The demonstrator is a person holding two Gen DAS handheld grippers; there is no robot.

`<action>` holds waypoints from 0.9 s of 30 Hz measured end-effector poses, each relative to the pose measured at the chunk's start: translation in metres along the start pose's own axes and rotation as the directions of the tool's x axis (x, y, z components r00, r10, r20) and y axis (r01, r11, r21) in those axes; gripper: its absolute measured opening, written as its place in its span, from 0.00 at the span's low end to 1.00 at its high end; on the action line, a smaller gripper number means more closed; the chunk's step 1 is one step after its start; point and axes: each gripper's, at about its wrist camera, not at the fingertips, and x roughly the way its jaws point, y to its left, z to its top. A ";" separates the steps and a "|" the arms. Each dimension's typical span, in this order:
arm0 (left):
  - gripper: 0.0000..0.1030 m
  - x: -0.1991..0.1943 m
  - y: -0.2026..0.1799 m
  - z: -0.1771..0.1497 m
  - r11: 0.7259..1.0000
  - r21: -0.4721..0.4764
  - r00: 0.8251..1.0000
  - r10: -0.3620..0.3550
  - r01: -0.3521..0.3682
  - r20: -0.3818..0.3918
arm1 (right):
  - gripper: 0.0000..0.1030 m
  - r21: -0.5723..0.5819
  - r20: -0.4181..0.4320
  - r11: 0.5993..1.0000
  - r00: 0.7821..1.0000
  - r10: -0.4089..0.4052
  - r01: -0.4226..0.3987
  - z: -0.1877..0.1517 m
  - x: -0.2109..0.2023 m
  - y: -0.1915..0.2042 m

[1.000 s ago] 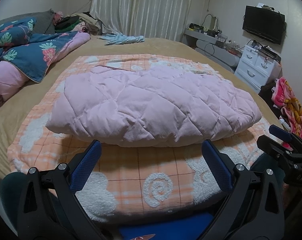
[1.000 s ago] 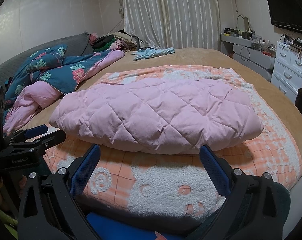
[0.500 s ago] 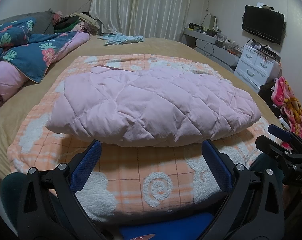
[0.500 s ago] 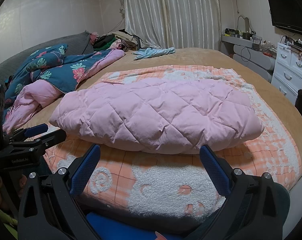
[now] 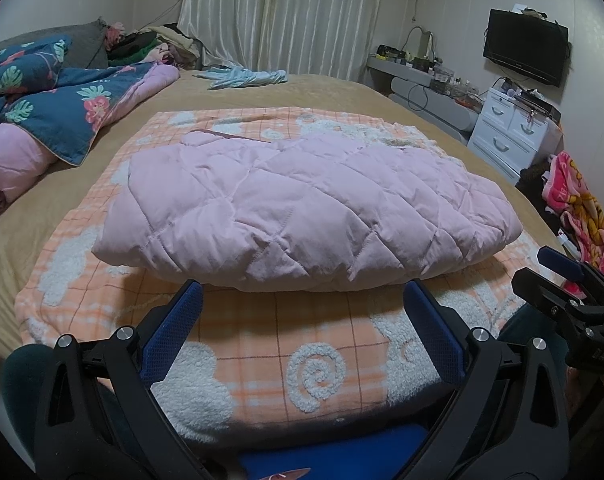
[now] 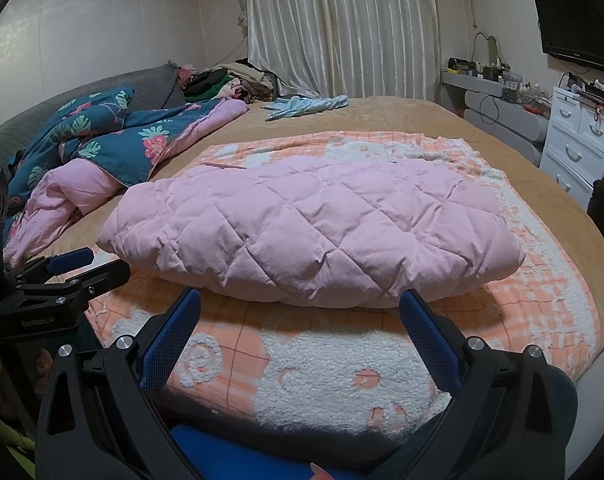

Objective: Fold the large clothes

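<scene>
A pink quilted puffer jacket (image 5: 302, 208) lies folded into a thick bundle on an orange checked blanket (image 5: 278, 340) on the bed; it also shows in the right wrist view (image 6: 314, 232). My left gripper (image 5: 302, 300) is open and empty, held back from the jacket's near edge over the blanket. My right gripper (image 6: 300, 308) is open and empty, likewise short of the near edge. Each gripper appears at the side of the other's view: the right gripper in the left wrist view (image 5: 574, 292), the left gripper in the right wrist view (image 6: 62, 280).
A blue floral duvet (image 5: 54, 104) with pink lining is heaped at the left of the bed. A light blue garment (image 5: 246, 78) lies at the far side. White drawers (image 5: 510, 128) and a wall television (image 5: 526, 52) stand right. Colourful cloth (image 5: 582, 208) hangs by the bed's right edge.
</scene>
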 end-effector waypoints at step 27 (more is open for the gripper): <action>0.91 -0.002 0.009 -0.001 1.000 -0.005 1.000 -0.008 0.008 -0.022 | 0.96 -0.030 -0.019 0.999 0.999 -0.045 0.044 -0.001 0.002 0.001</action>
